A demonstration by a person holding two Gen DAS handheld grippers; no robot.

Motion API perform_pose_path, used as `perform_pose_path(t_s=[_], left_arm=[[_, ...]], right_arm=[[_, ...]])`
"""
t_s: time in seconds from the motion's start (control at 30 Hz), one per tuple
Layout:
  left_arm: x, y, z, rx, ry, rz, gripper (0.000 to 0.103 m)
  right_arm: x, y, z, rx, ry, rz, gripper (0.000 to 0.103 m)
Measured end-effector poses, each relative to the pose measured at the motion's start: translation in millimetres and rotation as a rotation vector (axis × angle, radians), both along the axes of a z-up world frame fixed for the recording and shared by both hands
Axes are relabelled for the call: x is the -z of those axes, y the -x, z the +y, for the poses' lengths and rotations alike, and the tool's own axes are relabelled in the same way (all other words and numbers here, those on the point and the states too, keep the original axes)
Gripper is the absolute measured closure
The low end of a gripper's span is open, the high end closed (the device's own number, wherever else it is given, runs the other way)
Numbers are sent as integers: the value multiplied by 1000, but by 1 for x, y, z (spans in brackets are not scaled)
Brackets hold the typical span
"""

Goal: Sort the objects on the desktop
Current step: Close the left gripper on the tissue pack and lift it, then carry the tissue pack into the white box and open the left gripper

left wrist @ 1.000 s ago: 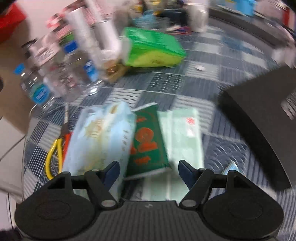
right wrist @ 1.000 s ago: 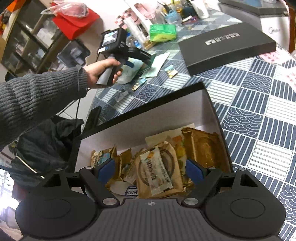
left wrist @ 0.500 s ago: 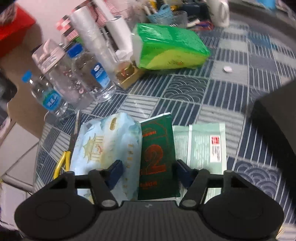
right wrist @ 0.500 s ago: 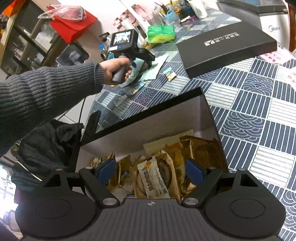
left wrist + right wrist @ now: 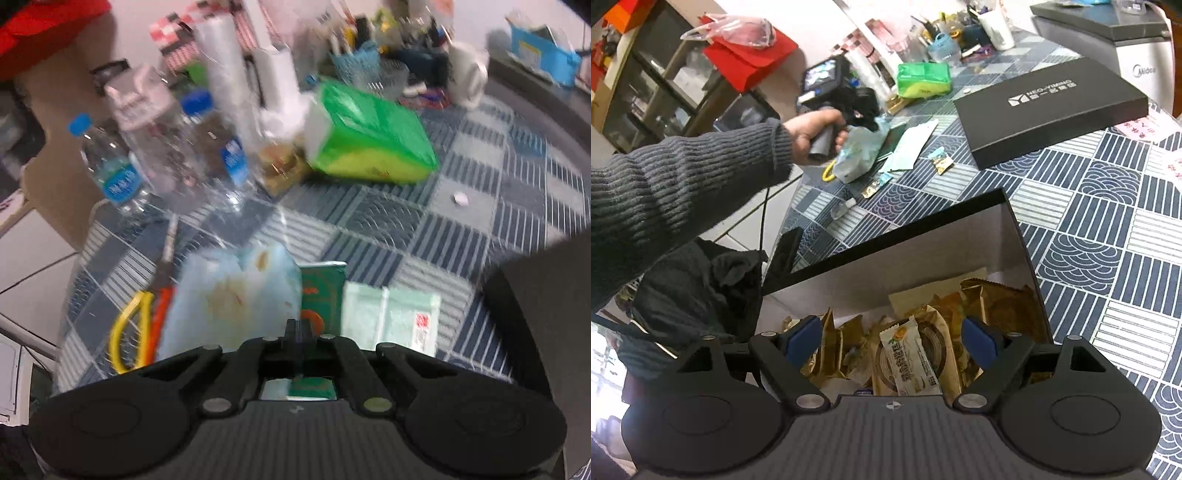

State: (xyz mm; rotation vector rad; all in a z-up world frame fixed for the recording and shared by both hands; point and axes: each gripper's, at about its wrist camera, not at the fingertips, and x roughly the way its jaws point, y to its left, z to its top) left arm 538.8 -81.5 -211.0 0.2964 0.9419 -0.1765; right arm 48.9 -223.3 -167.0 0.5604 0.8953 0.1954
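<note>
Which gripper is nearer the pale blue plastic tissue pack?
Left. The left gripper is shut right at the pale blue plastic tissue pack, apparently pinching its edge; the right gripper hangs open over the black snack box, well away.

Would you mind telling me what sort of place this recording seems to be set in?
Probably a lived-in home: a cluttered table with a patterned tablecloth, water bottles, a tissue pack, and a glass-fronted cabinet behind.

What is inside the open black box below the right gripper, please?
The black box holds a heap of gold snack packets with a white orange-printed sachet on top; whatever lies beneath them is covered.
</note>
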Motion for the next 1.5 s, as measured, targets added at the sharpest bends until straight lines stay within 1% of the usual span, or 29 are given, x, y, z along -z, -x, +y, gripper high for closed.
perform_pose_path(t_s=[0.07, 0.1, 0.13, 0.17, 0.2, 0.23, 0.3, 0.37, 0.43, 0.5, 0.53, 0.57, 0.6, 0.63, 0.67, 0.73, 0.8, 0.9, 1.1, 1.5], left_arm=[[-9, -3, 10, -10, -5, -6, 103], [-14, -5, 15, -15, -7, -9, 96], [-19, -6, 20, -20, -10, -12, 68], [-24, -8, 25, -26, -12, -15, 47], [-28, -9, 30, -31, -15, -18, 10], [-32, -9, 34, -26, -23, -25, 3], [-34, -8, 43, -11, -10, -17, 3], [-32, -10, 50, -14, 36, 19, 3], [-27, -12, 54, -30, 63, 49, 3], [-16, -13, 51, -22, 54, 80, 3], [-10, -13, 48, -11, 46, 92, 8], [-4, -12, 46, -1, 38, 104, 17], [2, -12, 43, 9, 46, 122, 50], [7, -12, 41, 17, 68, 153, 92], [11, -11, 38, 27, 80, 169, 100], [16, -8, 33, 48, 89, 182, 100], [17, -5, 31, 61, 89, 177, 101], [9, -3, 38, 34, 141, 169, 101], [-23, 9, 52, 17, 205, 131, 101], [-87, 77, 75, 43, 274, 90, 101]], right_arm=[[0, 1, 0, 1, -2, 1, 20], [0, 1, -1, 3, -4, 0, 20], [0, 2, -1, 6, -6, -1, 20], [0, 1, -2, 9, -8, -1, 20], [0, 1, -2, 11, -9, -2, 20], [0, 0, -3, 13, -10, -2, 20], [1, 0, -3, 13, -13, 1, 20], [3, -2, -1, 7, -15, 7, 20], [4, -4, 1, -1, -17, 10, 20], [3, -6, 4, -13, -14, 7, 20], [2, -6, 5, -17, -12, 6, 20], [2, -7, 5, -19, -10, 7, 20], [2, -7, 6, -18, -8, 9, 20], [3, -8, 5, -16, -7, 11, 20], [3, -8, 5, -12, -6, 12, 20], [3, -8, 4, -3, -4, 13, 20], [2, -7, 4, 0, -2, 12, 20], [1, -5, 6, -3, 3, 6, 20], [-8, -1, 11, -13, 10, -13, 20], [-47, 30, 25, -27, 60, -91, 20]])
